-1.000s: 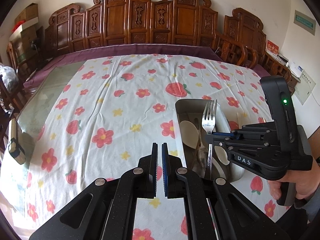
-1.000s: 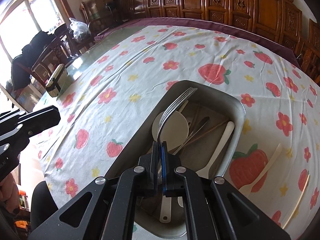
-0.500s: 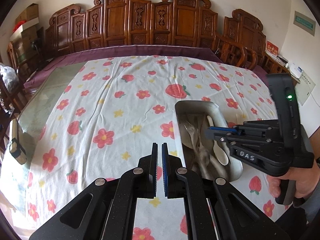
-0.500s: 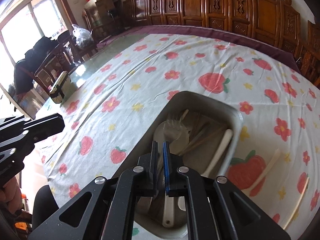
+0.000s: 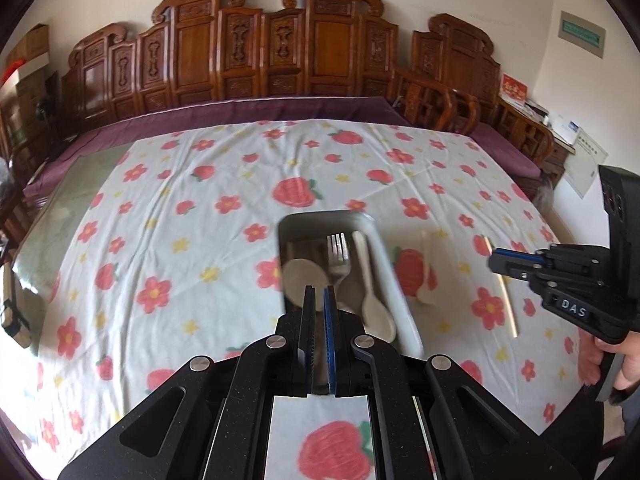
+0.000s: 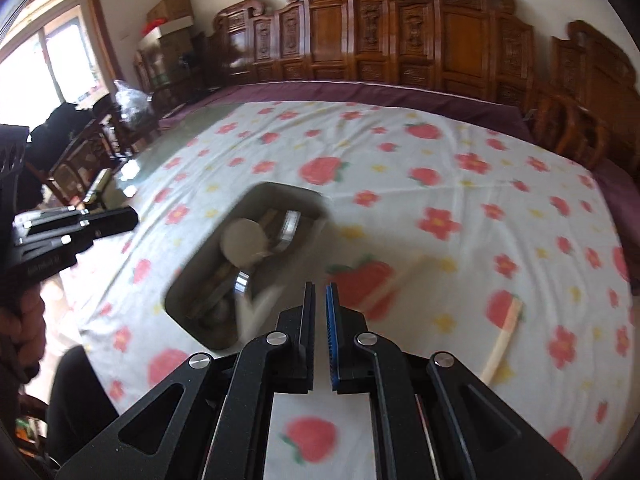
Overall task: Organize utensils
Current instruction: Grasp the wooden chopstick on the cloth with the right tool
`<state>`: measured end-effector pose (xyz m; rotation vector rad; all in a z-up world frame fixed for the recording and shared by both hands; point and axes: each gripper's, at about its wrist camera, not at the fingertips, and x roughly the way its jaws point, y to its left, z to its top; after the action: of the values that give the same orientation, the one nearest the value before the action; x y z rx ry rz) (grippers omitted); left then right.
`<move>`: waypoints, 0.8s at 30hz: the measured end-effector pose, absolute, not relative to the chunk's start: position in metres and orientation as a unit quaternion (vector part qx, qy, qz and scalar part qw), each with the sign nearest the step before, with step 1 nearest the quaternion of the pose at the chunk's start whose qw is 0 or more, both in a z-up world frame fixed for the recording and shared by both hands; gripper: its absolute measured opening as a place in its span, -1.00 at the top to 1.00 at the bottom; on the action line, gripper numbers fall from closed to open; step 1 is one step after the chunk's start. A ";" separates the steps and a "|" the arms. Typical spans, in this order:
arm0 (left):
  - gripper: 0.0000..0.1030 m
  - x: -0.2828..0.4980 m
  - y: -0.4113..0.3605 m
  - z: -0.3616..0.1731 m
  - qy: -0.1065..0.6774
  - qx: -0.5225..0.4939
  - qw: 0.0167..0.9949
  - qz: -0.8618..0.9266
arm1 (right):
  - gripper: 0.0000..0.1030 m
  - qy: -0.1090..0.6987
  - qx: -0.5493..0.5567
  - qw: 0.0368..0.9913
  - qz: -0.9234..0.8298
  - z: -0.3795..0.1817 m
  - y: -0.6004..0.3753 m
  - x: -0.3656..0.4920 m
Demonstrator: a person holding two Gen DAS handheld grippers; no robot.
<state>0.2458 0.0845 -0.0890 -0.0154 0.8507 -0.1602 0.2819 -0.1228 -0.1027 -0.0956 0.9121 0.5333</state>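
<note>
- Metal fork (image 5: 338, 254) now lies in the tray (image 5: 394, 280), ahead of the left gripper (image 5: 319, 312); it was let go.
- Right gripper (image 6: 320, 320), nearly closed and empty, has swung beside the tray.
- Left gripper: closed, empty.
- Judged next: the spoon (image 5: 427, 276) on the desk.

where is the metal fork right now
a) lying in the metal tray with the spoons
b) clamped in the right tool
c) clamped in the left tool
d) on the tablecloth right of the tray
a: in the left wrist view the fork lies tines-up inside the tray between the white spoons, and the right tool off to the side holds nothing.
</note>
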 end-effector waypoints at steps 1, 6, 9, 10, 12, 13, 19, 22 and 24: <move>0.93 0.247 0.078 -0.089 0.413 -0.005 0.907 -0.083 | 0.79 0.435 -0.047 0.865 0.247 -0.104 -0.131 0.279; 0.54 0.247 0.052 -0.093 0.414 0.005 0.904 -0.103 | 0.57 0.440 -0.045 0.873 0.205 -0.115 -0.181 0.268; 0.52 0.248 0.037 -0.098 0.417 0.009 0.902 -0.112 | 0.57 0.450 -0.038 0.873 0.185 -0.128 -0.204 0.267; 0.48 0.248 0.032 -0.099 0.418 0.011 0.901 -0.115 | 0.57 0.453 -0.039 0.873 0.178 -0.134 -0.211 0.266; 0.40 0.248 0.025 -0.102 0.420 0.014 0.899 -0.121 | 0.57 0.459 -0.040 0.872 0.167 -0.143 -0.221 0.265; 0.30 0.249 0.020 -0.105 0.422 0.016 0.898 -0.124 | 0.57 0.465 -0.036 0.870 0.162 -0.150 -0.225 0.266; -0.32 0.253 0.000 -0.117 0.434 0.025 0.891 -0.135 | 0.57 0.494 -0.031 0.856 0.149 -0.188 -0.233 0.276; -0.62 0.254 -0.004 -0.121 0.434 0.022 0.890 -0.138 | 0.57 0.499 -0.035 0.854 0.144 -0.198 -0.231 0.281; -0.64 0.256 -0.009 -0.124 0.438 0.022 0.887 -0.141 | 0.57 0.510 -0.039 0.848 0.140 -0.204 -0.229 0.285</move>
<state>0.2562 -0.0086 -0.1243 0.0456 0.9110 -0.2938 0.2852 -0.2288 -0.2042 -0.0817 1.0745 0.2943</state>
